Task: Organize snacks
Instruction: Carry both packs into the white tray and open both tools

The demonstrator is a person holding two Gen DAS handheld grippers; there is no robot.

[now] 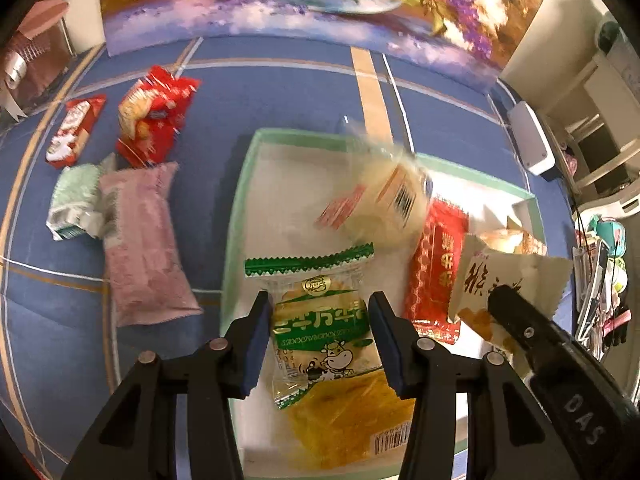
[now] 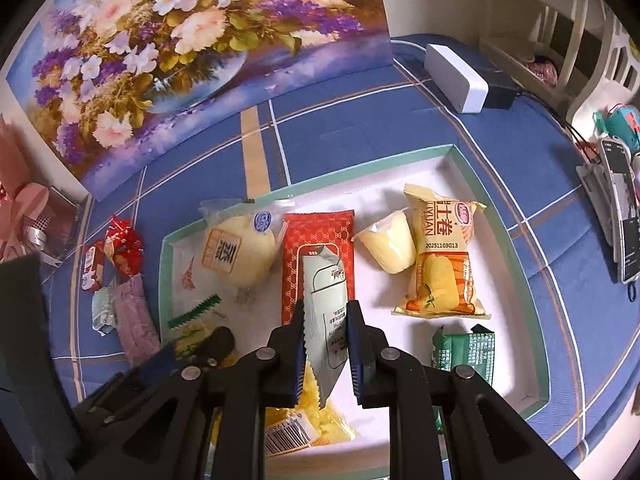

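Blue checked cloth [image 2: 400, 128] covers table; flower painting [image 2: 192, 40] propped at back
Green-rimmed white tray [image 2: 496, 216] on cloth, holding round bun [image 2: 240, 254], red packet [image 2: 320, 232], jelly cup [image 2: 390, 246], yellow roll pack [image 2: 444, 256], dark green pack [image 2: 466, 350]
Pink packet [image 1: 144, 240], two red packs [image 1: 154, 116] on cloth left of tray, outside it
Left gripper [image 1: 318, 340] clamps green cow-print snack [image 1: 320, 320] above tray
Right gripper [image 2: 326, 344] closed on pale serrated-edge packet [image 2: 326, 304], above red packet
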